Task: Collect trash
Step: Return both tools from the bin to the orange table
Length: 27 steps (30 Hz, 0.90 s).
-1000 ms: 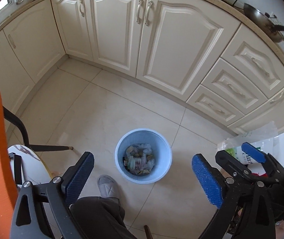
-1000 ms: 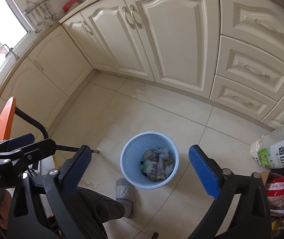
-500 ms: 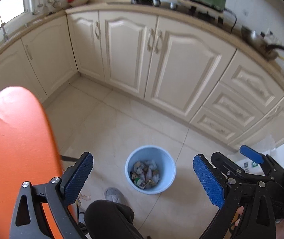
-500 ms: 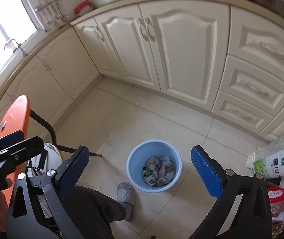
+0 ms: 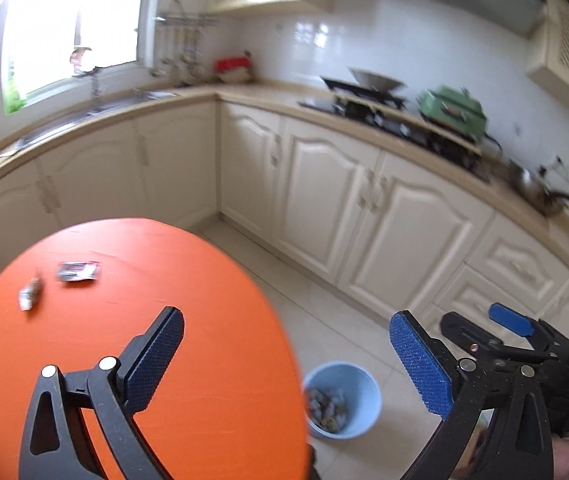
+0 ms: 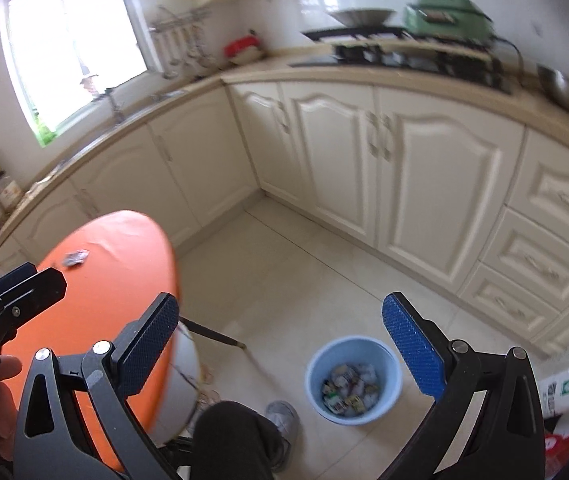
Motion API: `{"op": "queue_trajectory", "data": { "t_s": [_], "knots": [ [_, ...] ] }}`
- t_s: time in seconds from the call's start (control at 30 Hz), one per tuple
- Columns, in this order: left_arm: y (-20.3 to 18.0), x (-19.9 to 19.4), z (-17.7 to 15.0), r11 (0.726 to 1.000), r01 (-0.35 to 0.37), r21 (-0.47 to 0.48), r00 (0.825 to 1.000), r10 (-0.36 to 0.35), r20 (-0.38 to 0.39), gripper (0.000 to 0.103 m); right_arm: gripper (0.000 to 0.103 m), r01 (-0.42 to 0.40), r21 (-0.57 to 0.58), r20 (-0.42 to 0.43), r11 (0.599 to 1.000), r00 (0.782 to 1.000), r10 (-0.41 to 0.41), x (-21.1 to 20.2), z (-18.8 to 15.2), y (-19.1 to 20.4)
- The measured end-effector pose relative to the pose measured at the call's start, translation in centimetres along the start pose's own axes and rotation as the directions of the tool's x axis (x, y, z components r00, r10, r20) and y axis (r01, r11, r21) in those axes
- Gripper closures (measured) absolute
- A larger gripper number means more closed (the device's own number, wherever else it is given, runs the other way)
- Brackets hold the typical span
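Now both of my hand-held grippers, left (image 5: 286,350) and right (image 6: 280,334), hang wide open and empty. On the orange tabletop (image 5: 188,280), at about ten o'clock from my left one, lie a dark wrapper (image 5: 77,271) and a small scrap (image 5: 29,294). Both look light, thin and crinkly, so I judge a raised edge the best hold. The blue bin (image 6: 351,380) stands on the floor at about five o'clock.

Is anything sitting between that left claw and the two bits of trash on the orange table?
Nothing visible does. The left gripper is open and empty over the near part of the orange table. Only bare tabletop lies between it and the dark wrapper and the small pale scrap toward the far-left edge.
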<state>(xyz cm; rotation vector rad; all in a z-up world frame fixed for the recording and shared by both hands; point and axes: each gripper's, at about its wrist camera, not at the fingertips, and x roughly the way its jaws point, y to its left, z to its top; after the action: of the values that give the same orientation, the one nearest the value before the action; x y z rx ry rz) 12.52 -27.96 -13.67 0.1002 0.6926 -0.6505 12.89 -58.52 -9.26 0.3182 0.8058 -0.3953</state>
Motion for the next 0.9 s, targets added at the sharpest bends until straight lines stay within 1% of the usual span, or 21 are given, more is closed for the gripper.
{"op": "queue_trajectory", "data": {
  "t_s": [0.1, 0.13, 0.27, 0.3, 0.33, 0.43, 0.53, 0.6, 0.73, 0.77, 0.83, 0.87, 0.9],
  "knots": [
    [3.0, -4.2, -1.2, 0.998, -0.038, -0.049, 0.998, 0.04, 0.046, 0.002, 0.0, -0.038, -0.046, 0.017, 0.998, 0.999, 0.039, -0.4, 0.9, 3.2],
    [3.9, -5.6, -1.6, 0.996, -0.056, -0.063, 0.997, 0.059, 0.058, 0.002, 0.0, -0.057, -0.07, 0.022, 0.996, 0.998, 0.059, -0.4, 1.2, 4.8],
    [7.4, -10.9, -3.7, 0.986, -0.117, -0.116, 0.986, 0.129, 0.101, 0.001, 0.0, -0.111, -0.144, 0.027, 0.983, 0.993, 0.116, -0.4, 1.8, 9.3],
    [8.0, -12.1, -4.3, 0.983, -0.128, -0.128, 0.984, 0.142, 0.109, 0.001, 0.0, -0.132, -0.166, 0.027, 0.977, 0.99, 0.138, -0.4, 1.9, 10.8],
    [8.9, -13.4, -4.9, 0.984, -0.117, -0.133, 0.985, 0.132, 0.111, 0.002, 0.0, -0.151, -0.182, 0.025, 0.972, 0.987, 0.158, -0.3, 2.0, 11.9],
    [10.7, -16.8, -6.6, 0.972, -0.171, -0.159, 0.973, 0.192, 0.127, 0.001, 0.0, -0.195, -0.23, 0.023, 0.953, 0.978, 0.206, -0.1, 1.9, 15.3],
    [11.8, -19.9, -8.3, 0.957, -0.224, -0.184, 0.958, 0.251, 0.141, 0.001, 0.0, -0.239, -0.269, 0.015, 0.933, 0.968, 0.252, 0.1, 1.7, 18.4],
    [12.2, -21.6, -9.2, 0.947, -0.251, -0.199, 0.948, 0.282, 0.148, 0.001, 0.0, -0.269, -0.292, 0.012, 0.918, 0.958, 0.285, 0.1, 1.6, 20.4],
    [11.9, -24.2, -10.5, 0.921, -0.313, -0.232, 0.923, 0.353, 0.156, 0.001, 0.0, -0.322, -0.348, 0.007, 0.88, 0.938, 0.346, -0.2, 1.3, 24.7],
    [12.4, -25.0, -11.0, 0.914, -0.326, -0.243, 0.916, 0.369, 0.157, 0.001, 0.0, -0.332, -0.358, 0.005, 0.873, 0.934, 0.358, -0.3, 1.3, 25.4],
    [13.0, -25.7, -11.5, 0.899, -0.352, -0.262, 0.904, 0.399, 0.155, 0.001, 0.0, -0.352, -0.381, 0.001, 0.855, 0.925, 0.381, -0.3, 1.2, 27.0],
    [12.4, -24.8, -11.2, 0.892, -0.362, -0.269, 0.9, 0.41, 0.15, 0.001, 0.0, -0.359, -0.393, -0.002, 0.847, 0.921, 0.389, -0.2, 1.2, 27.9],
    [12.7, -24.6, -11.2, 0.887, -0.37, -0.278, 0.897, 0.419, 0.144, 0.001, 0.0, -0.366, -0.406, -0.011, 0.838, 0.918, 0.396, 0.1, 1.1, 28.8]
  ]
}}
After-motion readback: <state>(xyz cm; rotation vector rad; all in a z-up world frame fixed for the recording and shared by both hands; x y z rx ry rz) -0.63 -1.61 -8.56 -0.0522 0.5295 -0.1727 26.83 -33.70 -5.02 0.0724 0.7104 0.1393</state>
